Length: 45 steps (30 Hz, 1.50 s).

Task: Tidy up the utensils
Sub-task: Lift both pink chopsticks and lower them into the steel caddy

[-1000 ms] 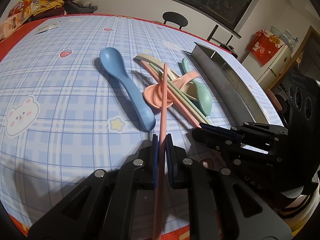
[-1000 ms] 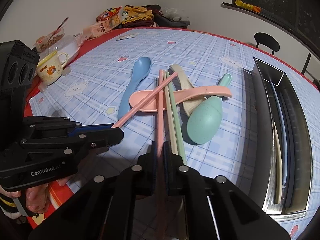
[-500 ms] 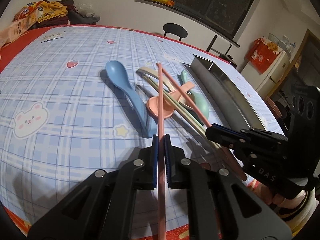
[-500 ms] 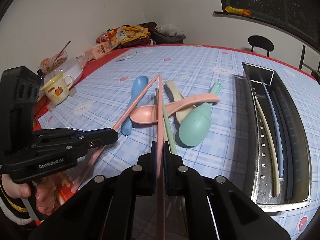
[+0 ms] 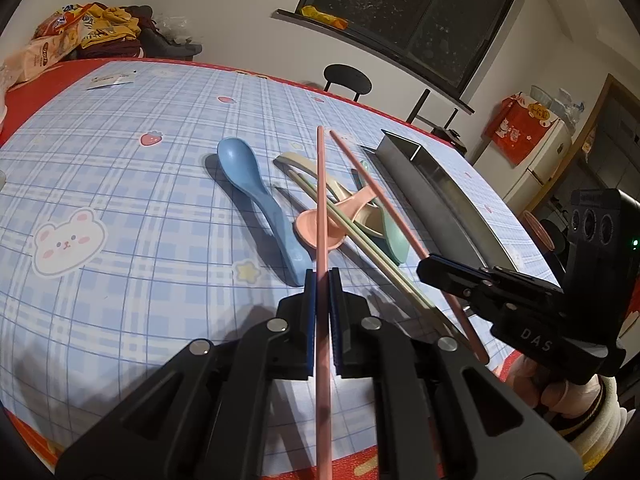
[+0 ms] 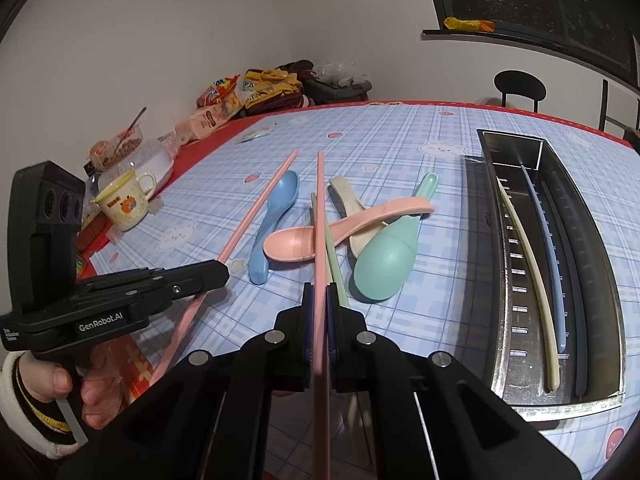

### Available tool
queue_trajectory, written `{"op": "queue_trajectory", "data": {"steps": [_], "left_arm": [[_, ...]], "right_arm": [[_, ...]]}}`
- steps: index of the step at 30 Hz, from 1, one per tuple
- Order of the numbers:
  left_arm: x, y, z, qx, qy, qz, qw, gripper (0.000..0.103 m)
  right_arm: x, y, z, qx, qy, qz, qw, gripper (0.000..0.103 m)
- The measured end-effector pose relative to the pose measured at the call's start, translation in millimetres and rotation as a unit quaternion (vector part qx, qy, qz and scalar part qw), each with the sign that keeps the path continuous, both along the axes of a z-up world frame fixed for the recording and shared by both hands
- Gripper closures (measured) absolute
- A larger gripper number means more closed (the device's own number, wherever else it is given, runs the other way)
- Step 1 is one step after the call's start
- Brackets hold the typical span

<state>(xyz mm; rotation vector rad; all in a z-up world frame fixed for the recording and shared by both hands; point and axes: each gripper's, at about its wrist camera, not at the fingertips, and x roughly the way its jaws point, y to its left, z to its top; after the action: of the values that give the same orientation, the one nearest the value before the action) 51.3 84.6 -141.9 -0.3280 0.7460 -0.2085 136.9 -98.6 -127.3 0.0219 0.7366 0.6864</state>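
L pink chopstick (image 5: 320, 208) lifted off pile | R pink chopstick (image 6: 320, 216) lifted too | tips raised

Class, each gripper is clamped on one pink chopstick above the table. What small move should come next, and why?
Probably swing both pink chopsticks, left-held and right-held, toward the metal tray. Both grippers, left and right, have jaws shut on them, and the tray already holds other chopsticks lengthwise.

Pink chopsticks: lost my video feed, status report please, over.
Left gripper shut on one pink chopstick. Right gripper shut on the other. Both lifted over the spoon pile. Metal tray unobstructed.
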Motion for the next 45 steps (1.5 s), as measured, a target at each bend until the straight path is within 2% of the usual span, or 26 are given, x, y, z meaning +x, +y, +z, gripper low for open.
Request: {"op": "queue_trajectory", "data": {"steps": [4, 7, 11, 15, 21, 25, 31, 38, 45], "left_arm": [[-4.7, 4.4, 4.5, -0.005, -0.015, 0.013, 0.9998, 0.093], [-4.2, 6.6, 8.9, -0.006, -0.007, 0.025, 0.9997, 0.093], [-1.8, 5.6, 29.0, -0.033, -0.019, 0.03, 0.9988, 0.093], [12.6, -14.1, 54.6, -0.049, -0.035, 0.025, 0.9979, 0.093], [53.6, -60.5, 69.1, -0.089, -0.034, 0.001, 0.9955, 0.093], [84.7, -95.1, 66.1, -0.118, -0.021, -0.018, 0.9926, 0.093], [119.9, -134.1, 50.5, -0.154, 0.0, -0.028, 0.9876, 0.093], [138.9, -148.9, 26.2, -0.157, 0.028, -0.015, 0.9871, 0.093], [144.0, -154.4, 13.9, -0.141, 0.041, -0.013, 0.9891, 0.093]], "right_arm": [[1.1, -8.7, 1.6, 0.023, 0.002, -0.007, 1.0, 0.096], [3.8, -18.9, 3.7, 0.053, 0.016, -0.003, 0.998, 0.097], [10.9, -41.6, 20.1, 0.1, 0.013, -0.01, 0.995, 0.097], [27.4, -71.1, 38.7, 0.105, -0.025, -0.045, 0.993, 0.097], [54.9, -123.1, 26.7, 0.147, -0.009, -0.121, 0.982, 0.097], [63.6, -142.0, 20.9, 0.151, -0.002, -0.154, 0.976, 0.096], [72.3, -151.3, 9.8, 0.132, 0.017, -0.188, 0.973, 0.096], [74.1, -152.1, 4.8, 0.114, 0.024, -0.2, 0.973, 0.096], [76.1, -150.3, 2.1, 0.109, 0.027, -0.206, 0.972, 0.096]]}}
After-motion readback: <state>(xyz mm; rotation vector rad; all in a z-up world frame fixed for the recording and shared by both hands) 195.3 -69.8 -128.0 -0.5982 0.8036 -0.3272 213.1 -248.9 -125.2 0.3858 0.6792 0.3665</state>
